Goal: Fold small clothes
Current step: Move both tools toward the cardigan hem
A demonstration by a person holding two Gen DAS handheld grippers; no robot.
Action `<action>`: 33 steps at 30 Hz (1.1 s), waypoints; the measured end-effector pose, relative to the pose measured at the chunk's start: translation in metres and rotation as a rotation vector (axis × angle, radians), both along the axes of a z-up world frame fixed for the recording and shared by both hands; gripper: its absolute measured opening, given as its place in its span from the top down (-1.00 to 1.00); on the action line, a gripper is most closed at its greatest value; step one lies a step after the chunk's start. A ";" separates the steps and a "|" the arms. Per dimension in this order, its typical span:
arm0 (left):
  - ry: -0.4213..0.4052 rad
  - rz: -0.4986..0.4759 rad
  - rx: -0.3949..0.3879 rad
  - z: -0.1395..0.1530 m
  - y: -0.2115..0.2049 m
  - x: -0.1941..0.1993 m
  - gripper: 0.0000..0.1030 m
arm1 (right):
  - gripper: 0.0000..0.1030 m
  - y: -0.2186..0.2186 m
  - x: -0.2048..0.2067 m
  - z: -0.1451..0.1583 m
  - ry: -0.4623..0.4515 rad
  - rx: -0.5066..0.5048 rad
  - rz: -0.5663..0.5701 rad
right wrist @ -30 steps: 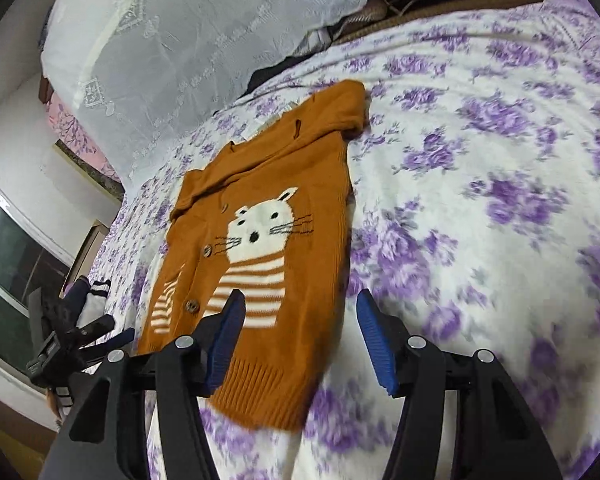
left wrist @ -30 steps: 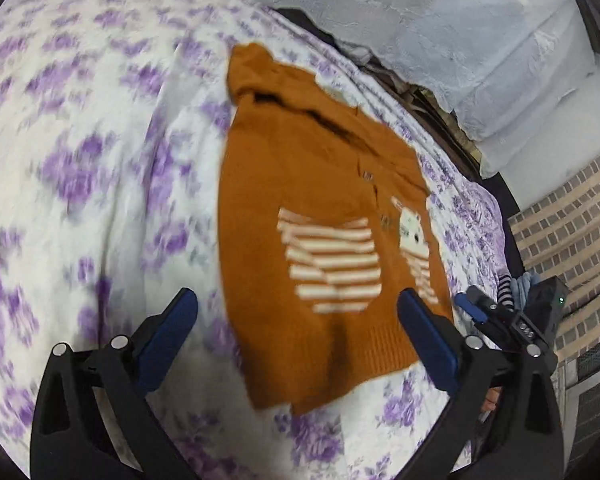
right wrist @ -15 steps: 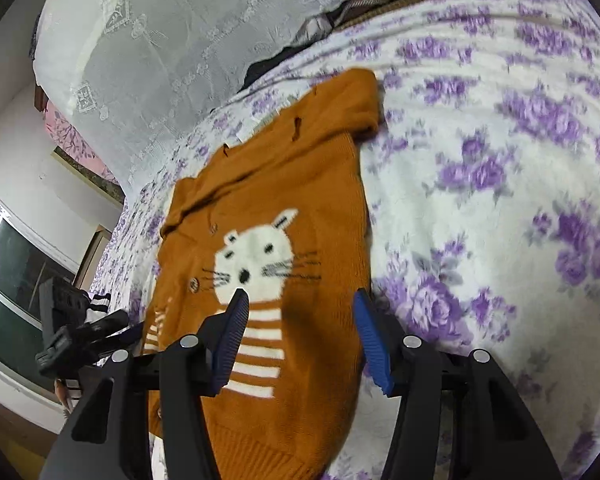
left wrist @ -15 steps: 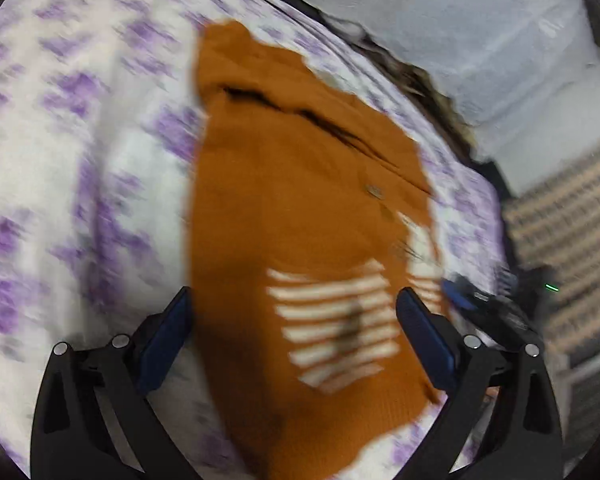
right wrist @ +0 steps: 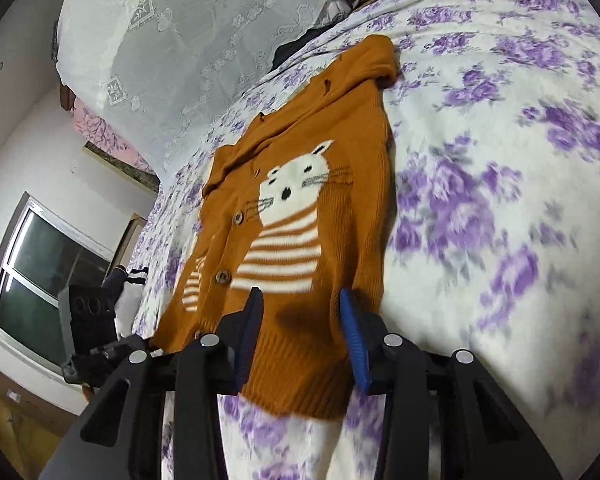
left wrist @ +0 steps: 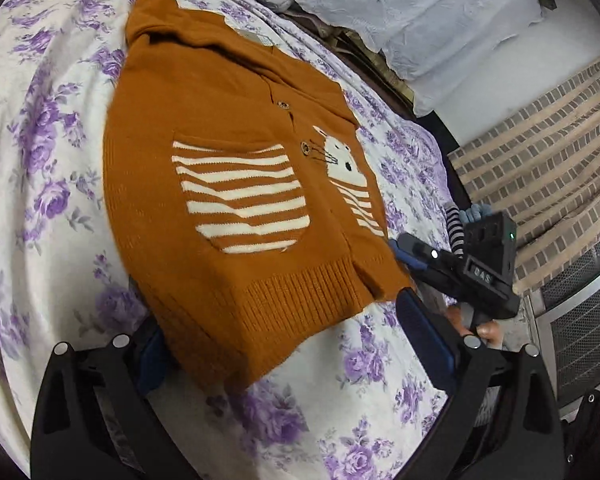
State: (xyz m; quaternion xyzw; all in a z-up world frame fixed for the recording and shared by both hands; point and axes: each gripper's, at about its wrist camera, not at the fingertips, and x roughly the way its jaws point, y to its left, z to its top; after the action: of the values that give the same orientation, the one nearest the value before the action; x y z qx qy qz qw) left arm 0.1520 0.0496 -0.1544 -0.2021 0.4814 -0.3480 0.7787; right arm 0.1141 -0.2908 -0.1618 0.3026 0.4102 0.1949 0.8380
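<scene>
Now grabbing hem: orange cardigan (left wrist: 228, 184) flat on the bed (left wrist: 40, 200), right tongs (right wrist: 300, 332) closing over its bottom edge, left tongs (left wrist: 284, 340) wide at other corner; next, pinch both, lift and fold toward collar

Readable text: one item only. Left wrist view: the black body of the right gripper (left wrist: 410, 258) carries a small dark plate with pale raised letters, reading roughly "DAS"; the first letter is uncertain, could be "D" or "O".

The orange cardigan (left wrist: 228, 184) has a small pale neck label near the collar, too small and blurred to read. The cat face and stripes knitted on its front carry no letters.

Right wrist view: nothing legible on the cardigan, the flowered bedsheet (right wrist: 500, 200) or the lace curtain (right wrist: 204, 36).
</scene>
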 end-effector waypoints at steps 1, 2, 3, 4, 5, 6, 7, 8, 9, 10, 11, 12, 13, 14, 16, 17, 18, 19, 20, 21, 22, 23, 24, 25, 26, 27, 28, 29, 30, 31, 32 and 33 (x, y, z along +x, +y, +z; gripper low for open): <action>0.013 0.009 -0.010 -0.002 0.002 0.002 -0.80 | 0.23 -0.005 -0.006 0.003 -0.008 0.011 -0.028; 0.022 0.017 -0.014 -0.003 0.002 0.004 -0.80 | 0.21 -0.012 -0.012 0.006 -0.023 0.030 -0.060; 0.030 0.025 -0.016 -0.004 0.002 0.006 -0.80 | 0.20 -0.017 -0.017 0.009 -0.036 0.041 -0.082; 0.034 0.036 -0.015 -0.004 0.003 0.007 -0.80 | 0.20 -0.022 -0.020 0.010 -0.038 0.043 -0.099; 0.040 0.047 -0.012 -0.005 0.003 0.010 -0.80 | 0.19 -0.026 -0.019 0.008 -0.021 0.033 -0.115; 0.045 0.054 -0.010 -0.005 0.003 0.012 -0.80 | 0.19 -0.026 -0.016 0.005 0.000 0.024 -0.120; 0.048 0.059 -0.007 -0.006 0.002 0.013 -0.80 | 0.20 -0.025 -0.012 0.001 0.025 0.017 -0.117; 0.047 0.064 -0.004 -0.006 0.001 0.015 -0.80 | 0.20 -0.020 -0.004 -0.005 0.059 0.002 -0.093; 0.043 0.066 -0.001 -0.005 0.002 0.014 -0.79 | 0.20 -0.014 0.001 -0.006 0.064 -0.018 -0.069; 0.033 0.074 0.009 -0.005 0.001 0.013 -0.70 | 0.19 -0.008 0.005 -0.005 0.061 -0.033 -0.055; 0.028 0.081 0.017 -0.004 0.001 0.013 -0.58 | 0.14 -0.002 0.012 -0.005 0.067 -0.030 -0.036; 0.028 0.086 0.020 -0.005 0.001 0.013 -0.27 | 0.14 0.001 0.018 -0.005 0.070 -0.019 -0.030; 0.033 0.090 0.017 -0.006 0.002 0.014 -0.04 | 0.14 0.003 0.023 -0.005 0.069 -0.007 -0.035; 0.043 0.100 0.008 -0.008 0.005 0.015 0.06 | 0.14 0.004 0.026 -0.004 0.061 0.003 -0.042; 0.060 0.111 -0.004 -0.012 0.010 0.018 0.36 | 0.22 0.006 0.026 -0.002 0.037 0.009 -0.034; 0.070 0.114 -0.012 -0.014 0.012 0.019 0.37 | 0.23 0.009 0.022 0.000 0.026 0.000 -0.015; 0.074 0.114 -0.015 -0.014 0.013 0.019 0.37 | 0.23 0.012 0.018 0.000 0.020 -0.010 0.011; 0.076 0.114 -0.006 -0.015 0.012 0.019 0.37 | 0.25 0.013 0.015 -0.001 0.020 -0.010 0.021; 0.077 0.120 0.004 -0.015 0.011 0.019 0.36 | 0.30 0.012 0.011 -0.002 0.022 0.002 0.020; 0.076 0.122 0.013 -0.016 0.012 0.018 0.35 | 0.39 0.011 0.009 -0.004 0.025 0.007 0.022; 0.076 0.122 0.020 -0.016 0.011 0.018 0.35 | 0.45 0.010 0.008 -0.004 0.026 0.008 0.025; 0.076 0.123 0.020 -0.016 0.012 0.018 0.35 | 0.62 0.009 0.006 -0.004 0.025 0.011 0.020; 0.075 0.123 0.018 -0.016 0.012 0.017 0.36 | 0.84 0.009 0.005 -0.004 0.023 0.011 0.017; 0.071 0.125 0.018 -0.015 0.013 0.016 0.44 | 0.86 0.009 0.003 -0.003 0.015 0.008 0.018; 0.065 0.130 0.026 -0.015 0.013 0.015 0.52 | 0.87 0.010 -0.001 0.000 -0.001 0.003 0.018; 0.061 0.133 0.031 -0.014 0.013 0.015 0.76 | 0.88 0.011 -0.004 0.003 -0.018 -0.001 0.023; 0.065 0.132 0.025 -0.015 0.014 0.014 0.83 | 0.88 0.010 -0.007 0.005 -0.031 -0.002 0.029; 0.065 0.136 0.022 -0.015 0.016 0.014 0.85 | 0.88 0.010 -0.010 0.009 -0.049 -0.001 0.030; 0.062 0.140 0.020 -0.014 0.017 0.014 0.87 | 0.88 0.009 -0.011 0.011 -0.055 0.001 0.026; 0.052 0.144 0.021 -0.012 0.018 0.012 0.87 | 0.88 0.008 -0.012 0.012 -0.058 0.009 0.024; 0.045 0.144 0.023 -0.010 0.018 0.011 0.87 | 0.88 0.005 -0.011 0.013 -0.057 0.026 0.022; 0.033 0.140 0.025 -0.007 0.018 0.009 0.87 | 0.88 0.004 -0.011 0.013 -0.055 0.036 0.020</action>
State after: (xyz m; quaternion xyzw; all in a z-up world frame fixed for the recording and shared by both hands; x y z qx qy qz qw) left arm 0.1608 0.0675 -0.1612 -0.2313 0.4829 -0.2833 0.7956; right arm 0.1033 -0.2872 -0.1484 0.3079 0.3864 0.2190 0.8414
